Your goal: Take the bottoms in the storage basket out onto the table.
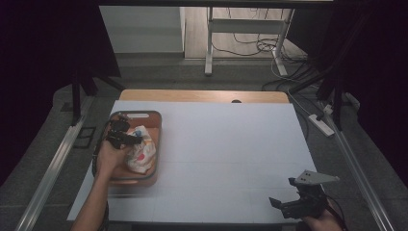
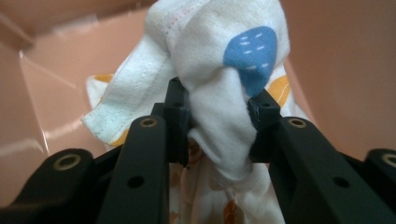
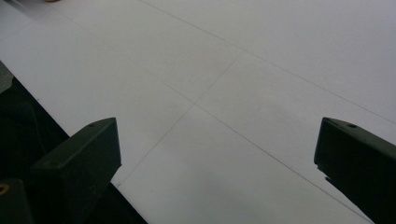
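A white cloth (image 1: 140,150) with blue and orange patches lies bunched in a salmon-pink basket (image 1: 155,126) at the table's left. My left gripper (image 1: 126,139) reaches into the basket from the left. In the left gripper view its two black jaws pinch a fold of the cloth (image 2: 219,93), so the left gripper (image 2: 218,122) is shut on it. My right gripper (image 1: 287,198) rests at the table's front right corner, away from the basket. The right gripper (image 3: 217,154) has its jaws wide apart over bare white table, with nothing between them.
A white sheet (image 1: 226,144) covers the wooden table. The table's front edge (image 3: 84,140) runs close beside the right gripper's left jaw. Beyond the table stand a metal desk frame (image 1: 210,43) and floor cables (image 1: 250,48). Black curtains hang on both sides.
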{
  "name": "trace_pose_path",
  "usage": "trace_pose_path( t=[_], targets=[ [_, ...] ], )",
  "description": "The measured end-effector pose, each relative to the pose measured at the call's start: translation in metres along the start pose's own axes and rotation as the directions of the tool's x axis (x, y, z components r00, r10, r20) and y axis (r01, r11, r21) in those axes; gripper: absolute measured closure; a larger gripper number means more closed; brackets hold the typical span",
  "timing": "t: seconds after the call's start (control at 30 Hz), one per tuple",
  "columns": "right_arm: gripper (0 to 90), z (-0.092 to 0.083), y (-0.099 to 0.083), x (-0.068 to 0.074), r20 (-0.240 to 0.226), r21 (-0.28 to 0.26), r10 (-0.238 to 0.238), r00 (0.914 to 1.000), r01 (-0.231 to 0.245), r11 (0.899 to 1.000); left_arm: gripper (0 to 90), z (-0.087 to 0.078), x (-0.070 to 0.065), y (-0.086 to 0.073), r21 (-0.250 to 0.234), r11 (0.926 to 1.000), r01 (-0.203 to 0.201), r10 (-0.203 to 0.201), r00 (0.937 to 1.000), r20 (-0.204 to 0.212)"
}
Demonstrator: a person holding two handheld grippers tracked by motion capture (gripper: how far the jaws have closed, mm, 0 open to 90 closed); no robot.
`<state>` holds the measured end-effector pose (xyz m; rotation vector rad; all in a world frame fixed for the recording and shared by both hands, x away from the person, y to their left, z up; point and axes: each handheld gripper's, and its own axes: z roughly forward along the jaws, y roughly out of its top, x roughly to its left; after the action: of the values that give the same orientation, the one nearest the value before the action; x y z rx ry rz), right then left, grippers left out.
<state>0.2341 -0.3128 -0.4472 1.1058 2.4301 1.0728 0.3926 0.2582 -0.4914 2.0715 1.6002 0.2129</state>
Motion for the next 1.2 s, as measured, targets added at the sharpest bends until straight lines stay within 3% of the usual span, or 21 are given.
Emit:
trace_pose_path(
  t=[0.13,0.57,0.9,1.2],
  targets=[
    [1.0,0.0,0.0,0.0,-0.001,-0.001,-0.004,1.0,0.004,1.0,67.3,-0.008,-0.001,0.002,-0.048,0.9985,-0.026,0.026,0.9997,-0.003],
    [1.0,0.0,0.0,0.001,-0.005,-0.002,-0.007,1.0,0.007,1.0,67.1,-0.036,-0.003,0.007,-0.124,0.9923,-0.006,0.013,0.9982,0.058],
    [0.9,-0.001,0.0,0.0,-0.009,-0.006,-0.004,1.0,0.004,1.0,66.6,-0.055,-0.005,0.01,-0.184,0.9828,-0.014,0.027,0.9971,0.071],
    [1.0,-0.001,0.0,0.0,-0.009,-0.006,-0.004,1.0,0.003,1.0,66.5,-0.072,-0.011,0.013,-0.242,0.9698,-0.028,0.05,0.9952,0.085]
  ],
)
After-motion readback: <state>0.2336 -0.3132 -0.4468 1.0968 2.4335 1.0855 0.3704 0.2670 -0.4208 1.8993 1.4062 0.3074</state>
